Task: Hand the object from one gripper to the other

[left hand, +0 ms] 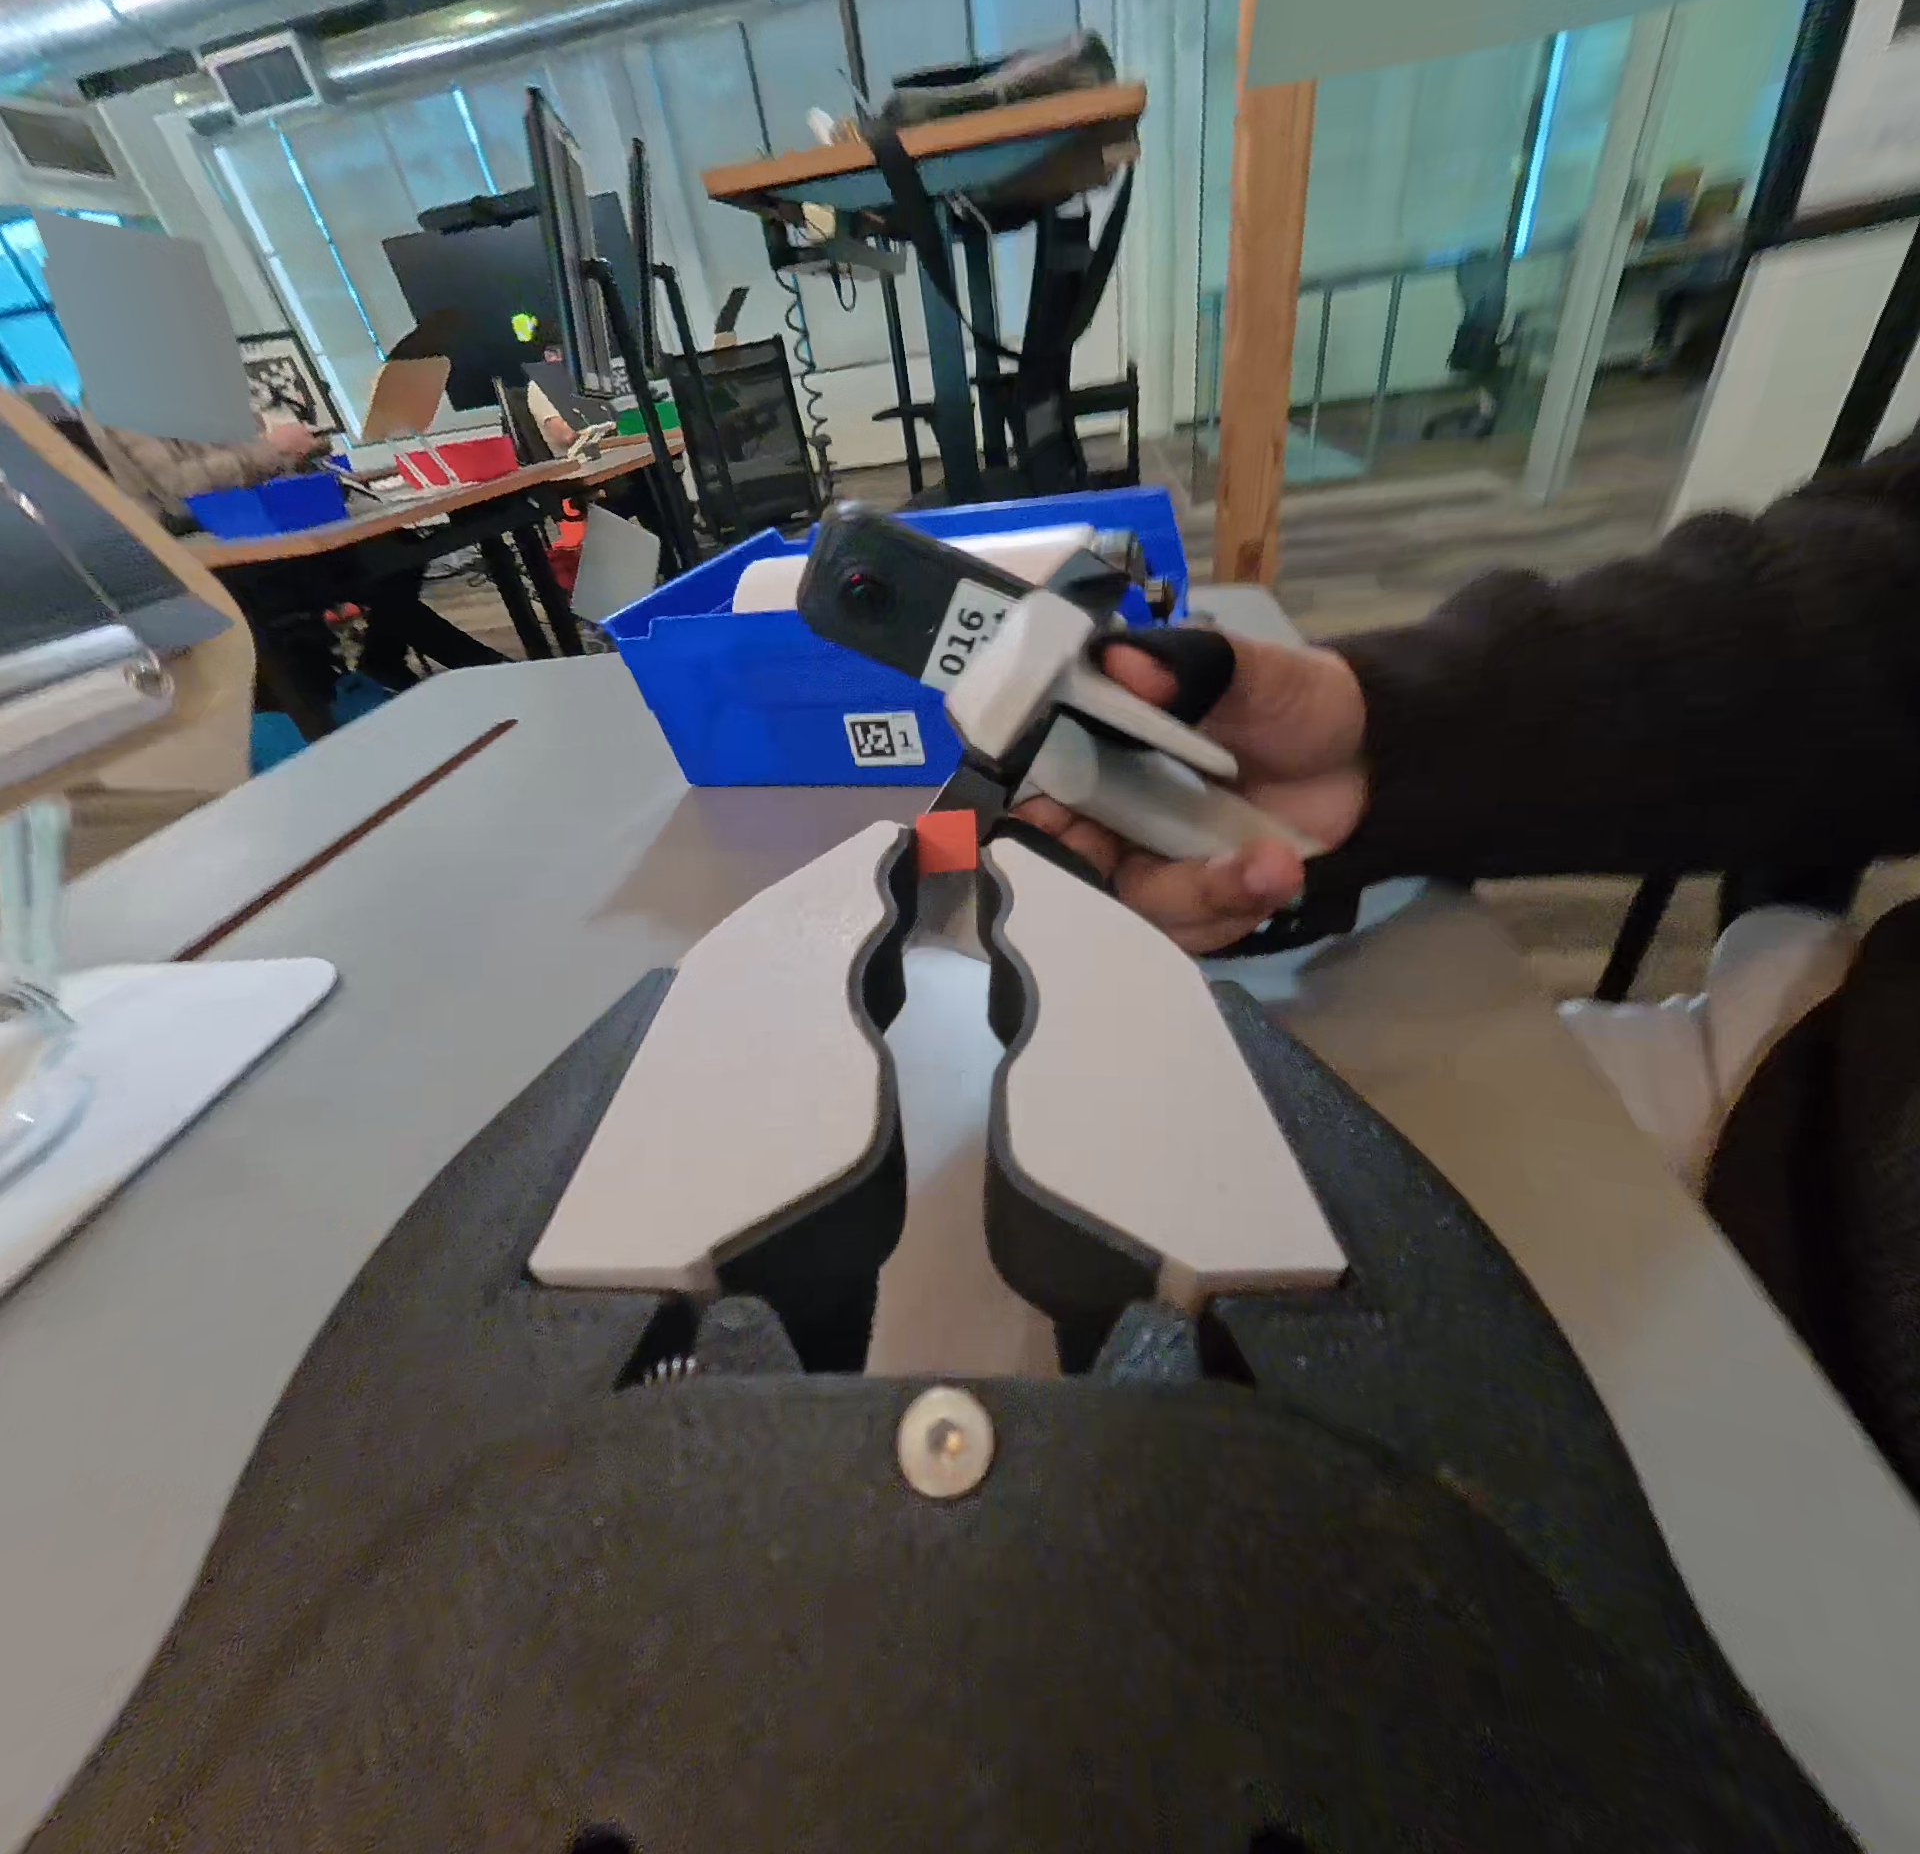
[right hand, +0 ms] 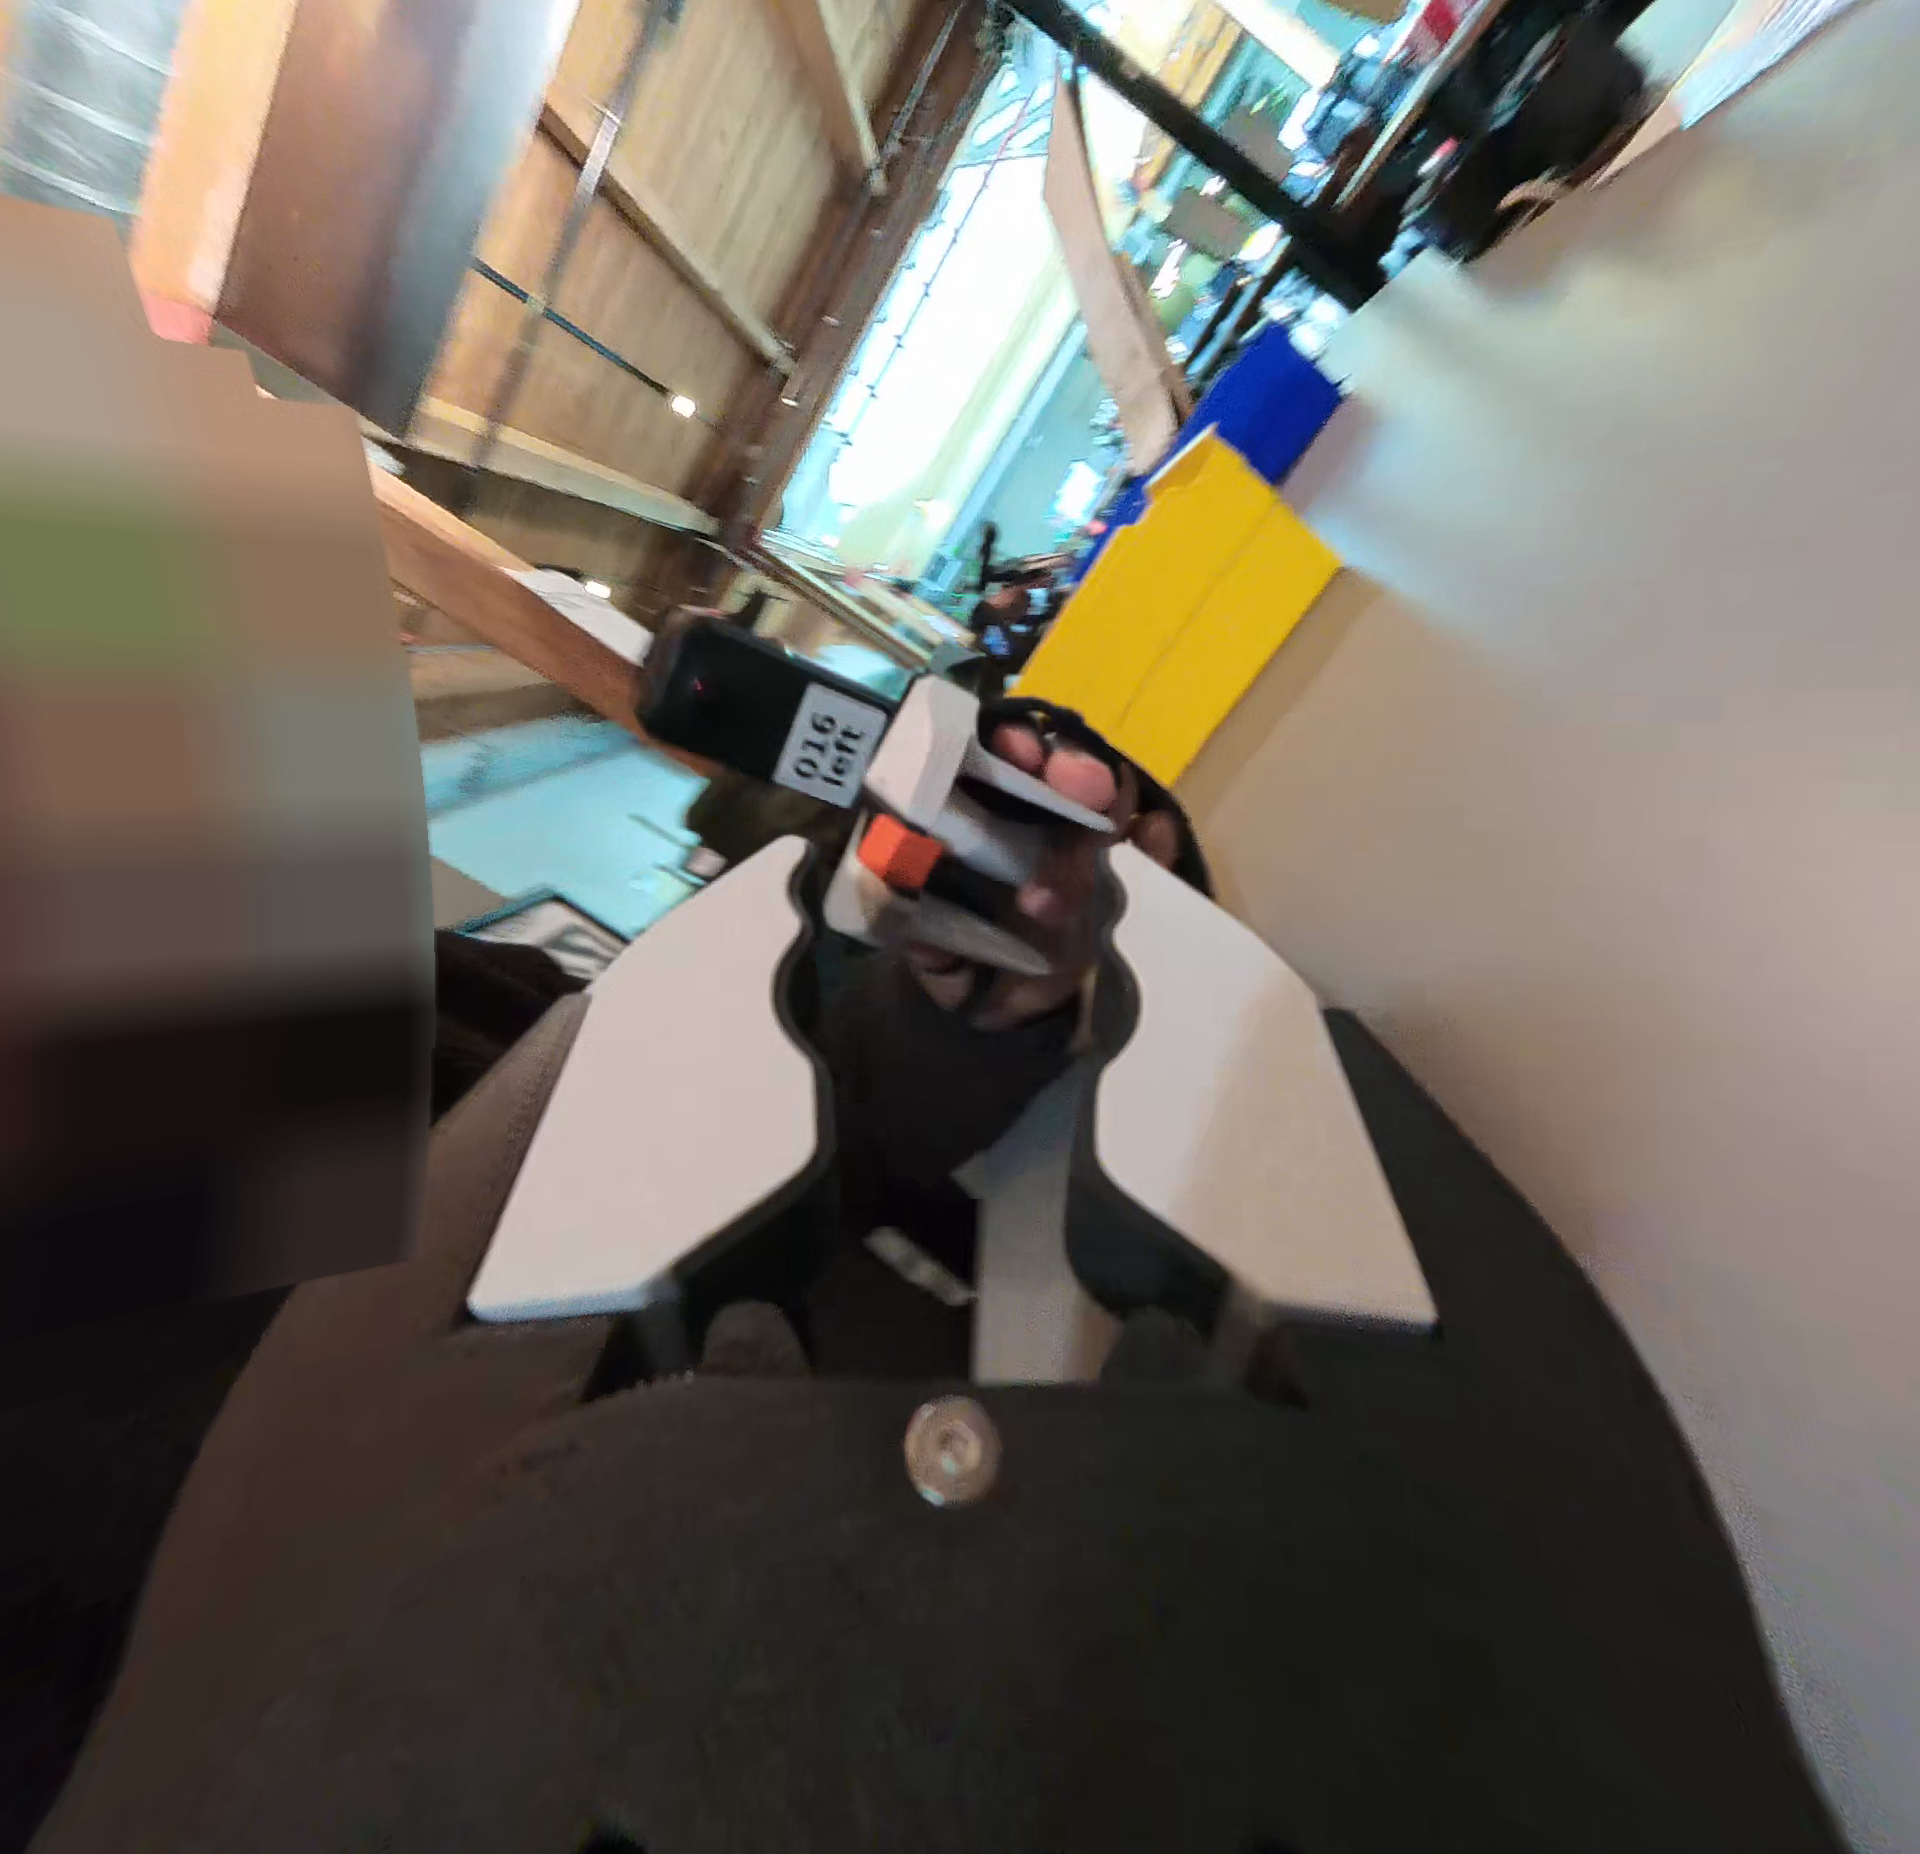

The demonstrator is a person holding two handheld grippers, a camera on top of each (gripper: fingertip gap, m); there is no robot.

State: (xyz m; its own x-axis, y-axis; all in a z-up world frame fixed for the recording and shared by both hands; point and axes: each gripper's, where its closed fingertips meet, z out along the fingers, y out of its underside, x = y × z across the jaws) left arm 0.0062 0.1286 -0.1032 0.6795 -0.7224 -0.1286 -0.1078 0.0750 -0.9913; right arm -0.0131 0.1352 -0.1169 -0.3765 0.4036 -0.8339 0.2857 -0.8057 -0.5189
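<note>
A small orange block (left hand: 945, 840) sits pinched between the tips of my left gripper (left hand: 940, 859), held above the grey table (left hand: 468, 869). The right gripper's body (left hand: 1029, 682), held in a hand (left hand: 1288, 755) with a dark sleeve, points in from the right, one black finger just beside the block. In the right wrist view my right gripper (right hand: 954, 869) is wide open. The orange block (right hand: 899, 859) lies between its fingertips, nearer the left one, still held by the left gripper's fingers (right hand: 883, 911). I cannot tell if the right fingers touch it.
A blue bin (left hand: 769, 692) with a white roll inside stands on the table behind the handover. A white pad (left hand: 156, 1056) lies at the left. The right wrist view is tilted and shows a yellow bin (right hand: 1174, 609) and a blue bin (right hand: 1268, 402).
</note>
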